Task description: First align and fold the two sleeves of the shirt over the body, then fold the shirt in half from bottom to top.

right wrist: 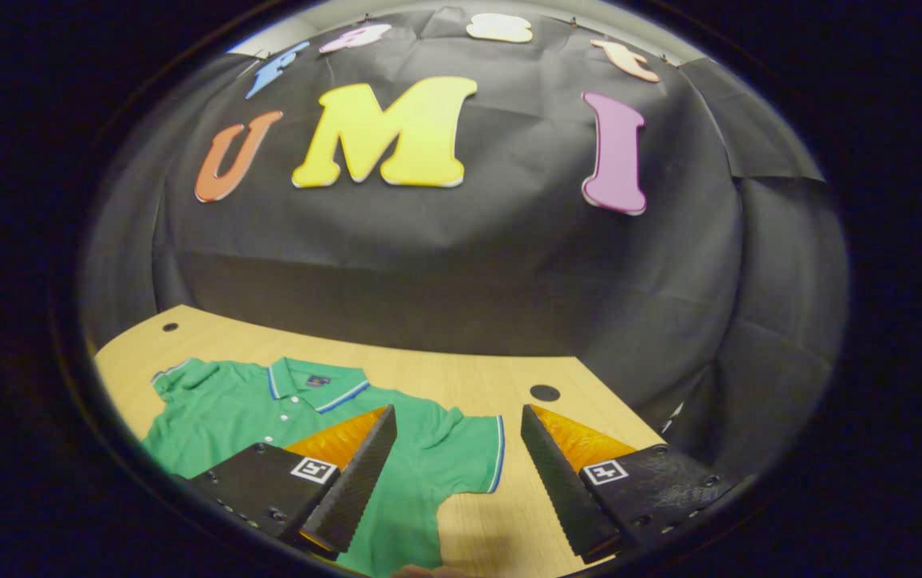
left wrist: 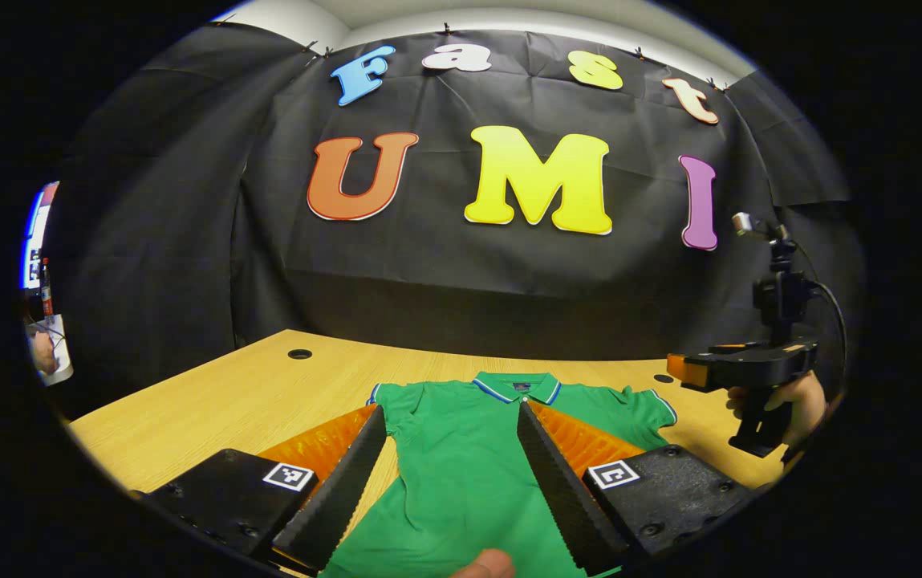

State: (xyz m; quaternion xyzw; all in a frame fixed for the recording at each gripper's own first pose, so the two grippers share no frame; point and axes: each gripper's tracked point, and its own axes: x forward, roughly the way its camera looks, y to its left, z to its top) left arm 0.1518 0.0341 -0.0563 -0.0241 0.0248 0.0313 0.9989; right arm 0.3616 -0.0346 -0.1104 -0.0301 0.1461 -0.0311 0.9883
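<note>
Shirt (left wrist: 461,474): green polo, spread flat on the table, front up, collar toward the black cloth wall; lies centred in the left gripper view, toward the lower left in the right gripper view (right wrist: 268,417).
Collar (left wrist: 518,387): green with blue-and-white edge stripe, folded down; small dark tag inside the neck; white buttons on the placket in the right gripper view.
Sleeves: both short, spread out to the sides, not folded over the body; one sleeve (left wrist: 647,409) with striped cuff pointing toward the right tongs, the other (left wrist: 387,397) just past the left tongs' finger tip.
Left tongs (left wrist: 451,417): released, fingers wide apart, hovering above the shirt body with green cloth showing between them; nothing gripped.
Fingertip (left wrist: 483,563): a person's, at the bottom edge of the left gripper view, between the fingers.
Right tongs (right wrist: 459,421): released, fingers wide apart; one finger over the shirt's shoulder, the other over bare wood, the striped sleeve edge between them; nothing gripped. Seen also from the side in the left gripper view (left wrist: 737,369), held by a hand (left wrist: 789,401), above the table off the sleeve end.
Table (left wrist: 228,401): light wood; round dark cable holes near the far edge.
</note>
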